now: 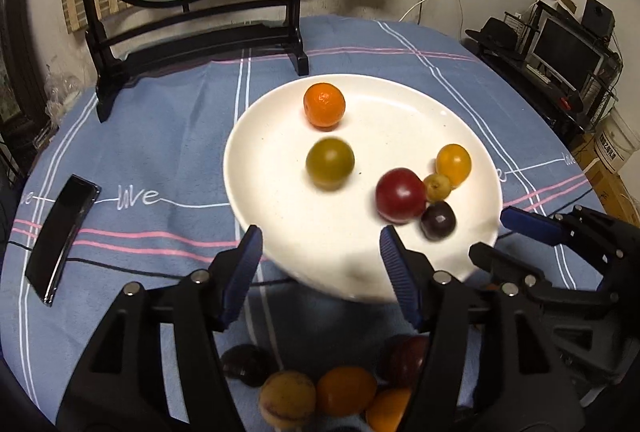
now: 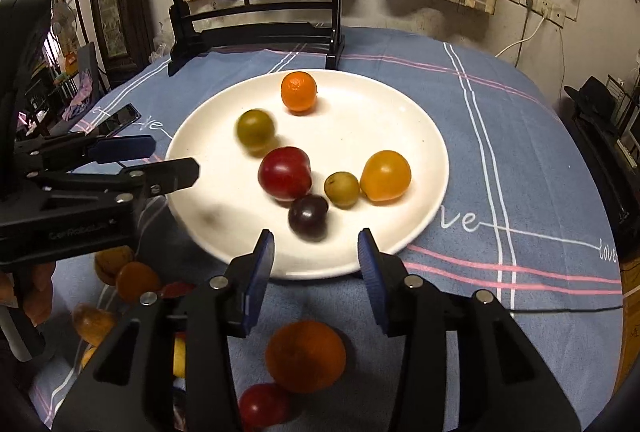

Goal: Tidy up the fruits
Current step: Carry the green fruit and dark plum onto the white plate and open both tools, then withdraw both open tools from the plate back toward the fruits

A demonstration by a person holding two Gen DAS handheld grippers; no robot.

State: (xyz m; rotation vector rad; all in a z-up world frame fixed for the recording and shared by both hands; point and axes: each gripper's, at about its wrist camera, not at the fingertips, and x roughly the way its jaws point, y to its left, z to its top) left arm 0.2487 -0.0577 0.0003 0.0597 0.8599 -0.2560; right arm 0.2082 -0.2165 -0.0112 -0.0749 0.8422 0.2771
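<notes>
1. The surface [image 2: 520, 160], round and under a blue cloth with white and pink lines, has bare room to the right of the plate and on the left toward the phone; its far edge meets the wall.
2. A dark stand [image 1: 192, 44] holding a round goldfish picture fills the far side, its right foot just beside the plate's far rim.
3. The white plate [image 2: 372, 104] sits mid-surface. Its near rim is blurred in both views, and the left view loses part of it behind the jaws.
4. The left gripper [image 1: 320, 256] hangs over the plate's near rim, jaws about half open with nothing between them. The right gripper [image 2: 316, 252] hangs over the same rim further right, jaws parted less, also empty.
5. Six fruits lie on the plate: an orange [image 2: 298, 91] far, a green one [image 2: 256, 130] blurred, and a red one [image 2: 285, 173], a dark one [image 2: 308, 216], a small yellow-green one [image 2: 341, 189] and a yellow one [image 2: 385, 175] clustered to the right.
6. More fruit [image 1: 344, 388] lies loose on the near surface, mostly hidden behind the gripper bodies and hard to count.
7. A phone [image 1: 60, 236] lies left, well apart from the plate, with a thin black cable running past it.
</notes>
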